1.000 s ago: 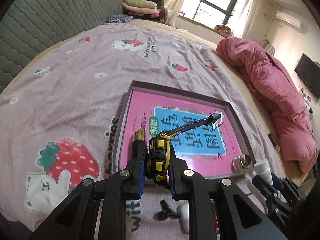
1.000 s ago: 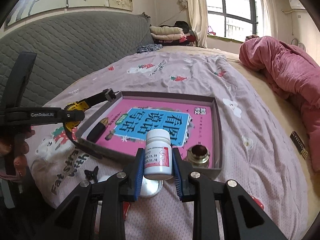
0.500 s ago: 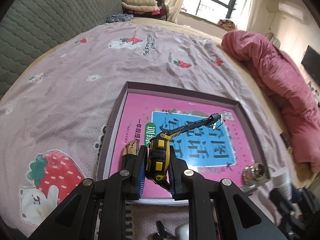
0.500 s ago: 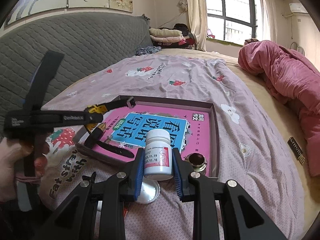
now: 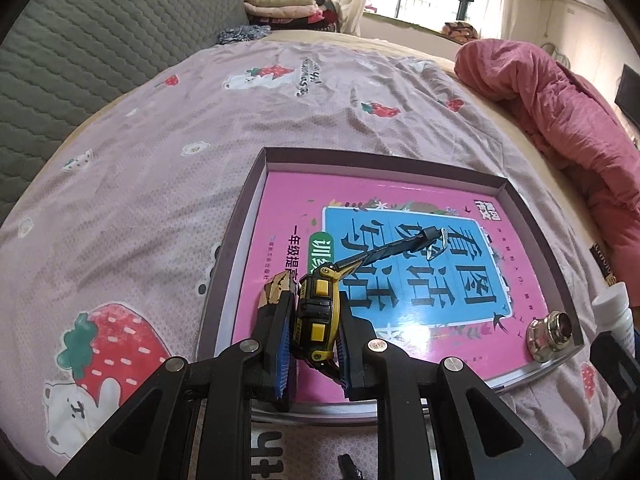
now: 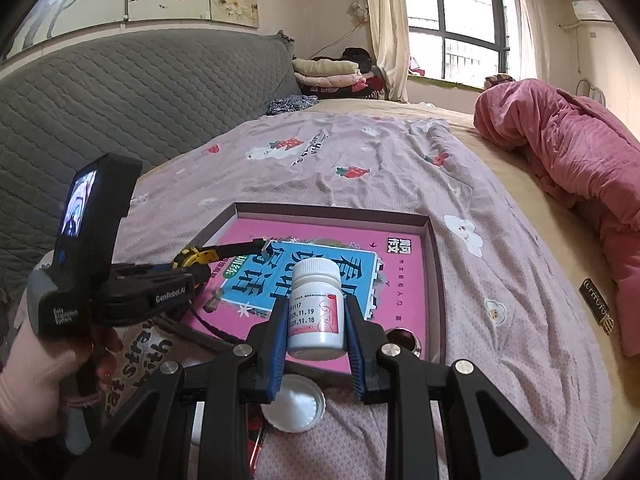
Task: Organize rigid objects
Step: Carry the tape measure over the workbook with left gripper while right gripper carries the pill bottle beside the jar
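Note:
A shallow grey box with a pink book lying in it sits on the bedspread. My left gripper is shut on a yellow-black tape measure with its strap sticking out, held over the box's near left corner, beside a brown-tipped dark object. My right gripper is shut on a white pill bottle, held above the box's near edge. A metal knob lies in the box's near right corner. The left gripper also shows in the right wrist view.
A white round lid lies on the bedspread just below the right gripper. A pink quilt is heaped at the right. A grey padded headboard runs along the left. A small dark label lies right of the box.
Both grippers have moved forward toward the box with their objects. The left gripper with the tape measure now hangs over the box's near left corner.

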### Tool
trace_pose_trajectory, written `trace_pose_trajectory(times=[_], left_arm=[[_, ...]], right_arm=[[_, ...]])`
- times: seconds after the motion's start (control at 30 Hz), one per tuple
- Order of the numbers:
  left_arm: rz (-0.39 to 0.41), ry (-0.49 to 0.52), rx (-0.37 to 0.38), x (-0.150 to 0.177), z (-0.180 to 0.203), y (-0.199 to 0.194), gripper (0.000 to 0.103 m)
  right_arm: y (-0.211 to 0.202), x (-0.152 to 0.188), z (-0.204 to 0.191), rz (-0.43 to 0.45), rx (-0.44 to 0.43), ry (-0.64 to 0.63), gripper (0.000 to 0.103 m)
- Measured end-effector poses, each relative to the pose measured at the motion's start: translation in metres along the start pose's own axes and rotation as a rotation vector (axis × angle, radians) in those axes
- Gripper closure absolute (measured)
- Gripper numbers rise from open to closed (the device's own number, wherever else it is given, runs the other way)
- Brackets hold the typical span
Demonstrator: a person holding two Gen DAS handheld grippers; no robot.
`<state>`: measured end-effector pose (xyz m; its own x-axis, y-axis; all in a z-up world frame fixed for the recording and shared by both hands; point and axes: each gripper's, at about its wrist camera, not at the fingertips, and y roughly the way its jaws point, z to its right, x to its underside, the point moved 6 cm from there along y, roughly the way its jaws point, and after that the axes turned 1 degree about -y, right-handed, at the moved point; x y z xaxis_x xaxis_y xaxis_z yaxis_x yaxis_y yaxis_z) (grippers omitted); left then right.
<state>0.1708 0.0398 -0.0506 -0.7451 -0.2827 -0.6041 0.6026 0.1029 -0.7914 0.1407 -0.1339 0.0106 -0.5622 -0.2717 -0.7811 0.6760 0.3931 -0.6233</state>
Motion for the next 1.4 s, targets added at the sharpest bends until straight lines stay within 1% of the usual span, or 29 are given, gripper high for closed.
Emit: trace_pose_trajectory(times=[0.17, 0.37, 0.57, 0.77, 1.4], left_arm=[[-0.002, 0.013, -0.006, 0.001, 0.002, 0.003, 0.083], [-0.011, 0.06, -0.023, 0.005, 0.007, 0.005, 0.083], [-0.03, 0.08, -0.015, 0.009, 0.011, 0.008, 0.083], [-0.034, 0.099, -0.015, 0.01, 0.012, 0.009, 0.084], [-0.051, 0.101, 0.002, 0.016, 0.012, 0.009, 0.084]], right_arm=[[0.006, 0.001, -0.001, -0.017, 0.005, 0.001, 0.076], [0.018, 0.003, -0.004, -0.05, -0.006, 0.0, 0.076], [0.026, 0.004, -0.005, -0.067, -0.004, 0.005, 0.076], [0.042, 0.006, 0.001, -0.108, 0.007, 0.034, 0.076], [0.064, 0.025, 0.001, -0.193, 0.006, 0.045, 0.076]])
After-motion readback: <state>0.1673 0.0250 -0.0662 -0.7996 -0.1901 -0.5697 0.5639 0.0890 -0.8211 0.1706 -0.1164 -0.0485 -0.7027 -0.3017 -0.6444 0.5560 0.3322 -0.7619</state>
